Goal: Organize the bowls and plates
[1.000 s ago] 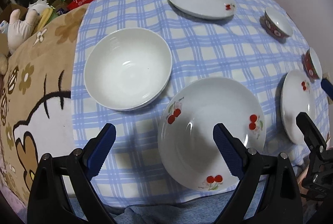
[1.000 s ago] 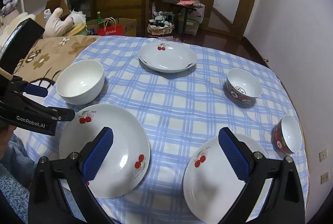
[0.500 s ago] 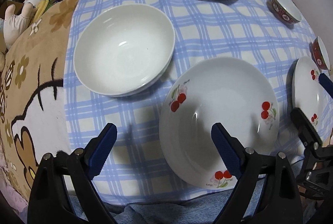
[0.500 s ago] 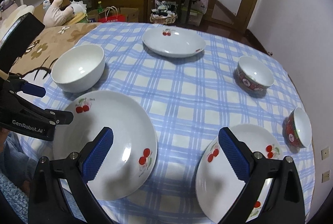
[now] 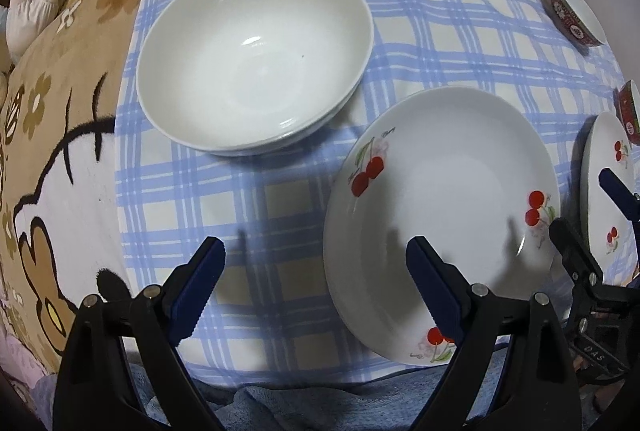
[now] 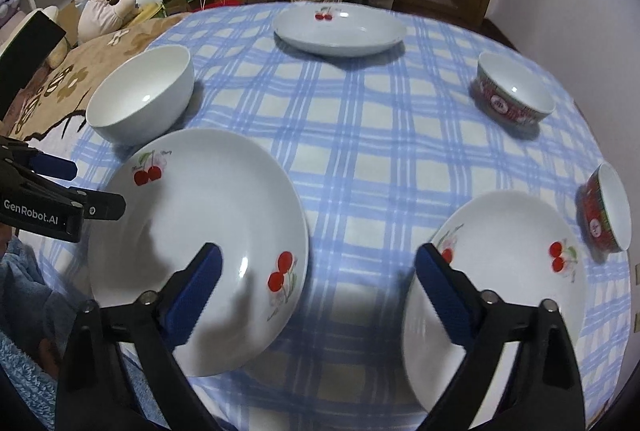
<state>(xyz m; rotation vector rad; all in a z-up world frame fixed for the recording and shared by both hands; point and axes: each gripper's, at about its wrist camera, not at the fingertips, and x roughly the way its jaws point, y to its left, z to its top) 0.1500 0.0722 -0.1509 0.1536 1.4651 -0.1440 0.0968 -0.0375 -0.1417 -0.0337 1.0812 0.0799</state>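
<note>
Blue-checked tablecloth (image 6: 360, 135) carries scattered dishes, nothing stacked yet. Left gripper (image 5: 316, 283), jaws apart and empty, hangs over the lower-centre cherry plate (image 5: 440, 215). Right gripper (image 6: 316, 289) has just narrowed slightly, still apart, between two plates. Likely next: straddle a rim, then clamp.

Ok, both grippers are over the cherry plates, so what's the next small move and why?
Probably lower the left gripper further so its open jaws straddle the near-left cherry plate rim. One finger hangs over the plate, the other over the checked cloth, and nothing is gripped yet.
</note>
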